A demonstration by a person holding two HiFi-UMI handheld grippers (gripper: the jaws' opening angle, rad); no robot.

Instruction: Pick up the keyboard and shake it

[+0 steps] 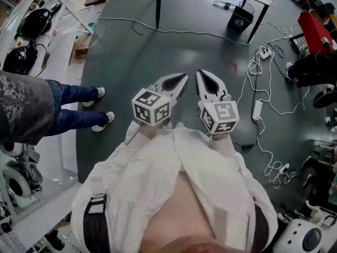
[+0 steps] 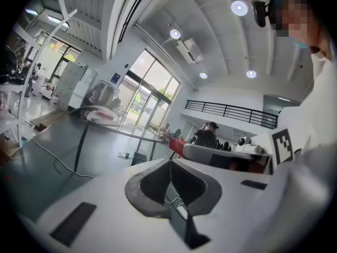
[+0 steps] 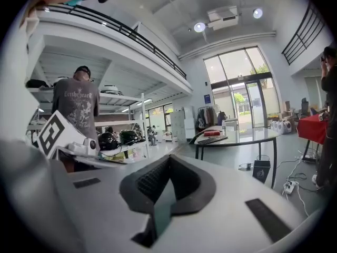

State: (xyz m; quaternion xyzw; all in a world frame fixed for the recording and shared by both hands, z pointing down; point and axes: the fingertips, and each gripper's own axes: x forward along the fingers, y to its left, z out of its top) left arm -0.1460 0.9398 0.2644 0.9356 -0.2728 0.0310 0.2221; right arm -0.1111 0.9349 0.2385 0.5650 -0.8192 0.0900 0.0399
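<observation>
The left hand-held gripper [image 1: 183, 79] and the right hand-held gripper [image 1: 200, 74] are both closed, jaws together with nothing between them. They are held side by side just before the person's chest, above the dark floor [image 1: 137, 62]. The keyboard [image 3: 212, 139] lies on a counter [image 3: 253, 135] well apart from both.

Daylight floods in through the tall glass windows [image 3: 239, 86] and round white ceiling lamps [image 2: 238, 7] glare overhead; the dark grey floor [image 1: 174, 57] looks dim and flatly lit. Both gripper views bend strongly, with black vignetted corners and soft near foreground
</observation>
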